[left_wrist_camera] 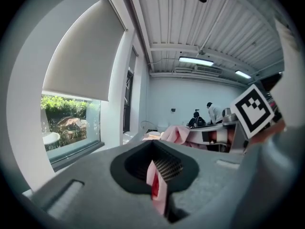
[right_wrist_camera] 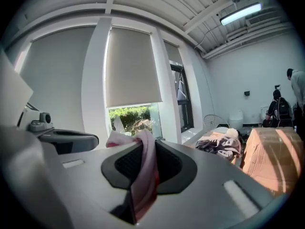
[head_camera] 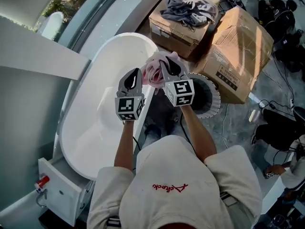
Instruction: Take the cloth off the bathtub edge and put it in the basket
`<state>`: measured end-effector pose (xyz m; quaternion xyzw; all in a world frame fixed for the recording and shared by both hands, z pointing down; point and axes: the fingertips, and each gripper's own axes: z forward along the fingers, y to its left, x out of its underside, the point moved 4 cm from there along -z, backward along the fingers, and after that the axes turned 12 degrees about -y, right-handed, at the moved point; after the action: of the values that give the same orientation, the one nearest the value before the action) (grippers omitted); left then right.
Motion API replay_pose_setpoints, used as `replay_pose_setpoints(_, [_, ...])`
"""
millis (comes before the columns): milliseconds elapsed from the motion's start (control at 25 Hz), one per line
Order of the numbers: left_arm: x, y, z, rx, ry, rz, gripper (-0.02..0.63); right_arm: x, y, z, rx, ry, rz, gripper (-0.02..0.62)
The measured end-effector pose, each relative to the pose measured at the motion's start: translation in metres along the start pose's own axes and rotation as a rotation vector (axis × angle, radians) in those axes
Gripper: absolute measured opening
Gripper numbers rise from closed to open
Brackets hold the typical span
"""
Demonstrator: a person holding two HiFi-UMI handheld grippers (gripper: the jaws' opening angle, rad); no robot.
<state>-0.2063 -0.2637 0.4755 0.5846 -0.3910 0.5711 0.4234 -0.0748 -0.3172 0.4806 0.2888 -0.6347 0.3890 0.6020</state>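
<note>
Left hand-held gripper [head_camera: 135,74] and right hand-held gripper [head_camera: 166,64] each pinch only a thin fold of crumpled pink cloth [head_camera: 153,73], which could slip free short of the round white ribbed basket [head_camera: 217,99].

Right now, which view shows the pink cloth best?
Head view: the pink cloth is bunched between the left tool and right tool, over the bathtub rim. Each gripper view shows mainly a strip pinched in its own jaws.

From the lifted pink cloth [head_camera: 153,71] we find clear air rightward and down to the basket [head_camera: 215,101], its mouth facing up beside the bathtub [head_camera: 90,128]. Two cardboard boxes [head_camera: 240,51] hem the basket's far side, one heaped with clothes [head_camera: 188,8]; our forearms [head_camera: 195,128] close the near side.
</note>
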Motion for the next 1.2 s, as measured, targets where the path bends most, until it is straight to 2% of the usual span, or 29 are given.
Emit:
replay_pose_setpoints(280, [-0.04, -0.026, 0.035, 0.096, -0.057, 0.017, 0.005, -0.072, -0.03, -0.025, 0.095, -0.131, -0.028, 0.067])
replay_pose_setpoints(560, [-0.068, -0.098, 0.079, 0.287, -0.104, 0.013, 0.005, -0.136, -0.078, -0.08, 0.24, -0.253, -0.081, 0.067])
replay_pose_setpoints(840, [-0.085, -0.184, 0.113, 0.473, -0.138, 0.013, 0.005, -0.168, -0.134, -0.155, 0.42, -0.294, -0.147, 0.067])
replay_pose_setpoints(1200, [-0.087, -0.288, 0.13, 0.673, -0.153, 0.002, 0.005, -0.179, -0.18, -0.258, 0.643, -0.306, -0.194, 0.069])
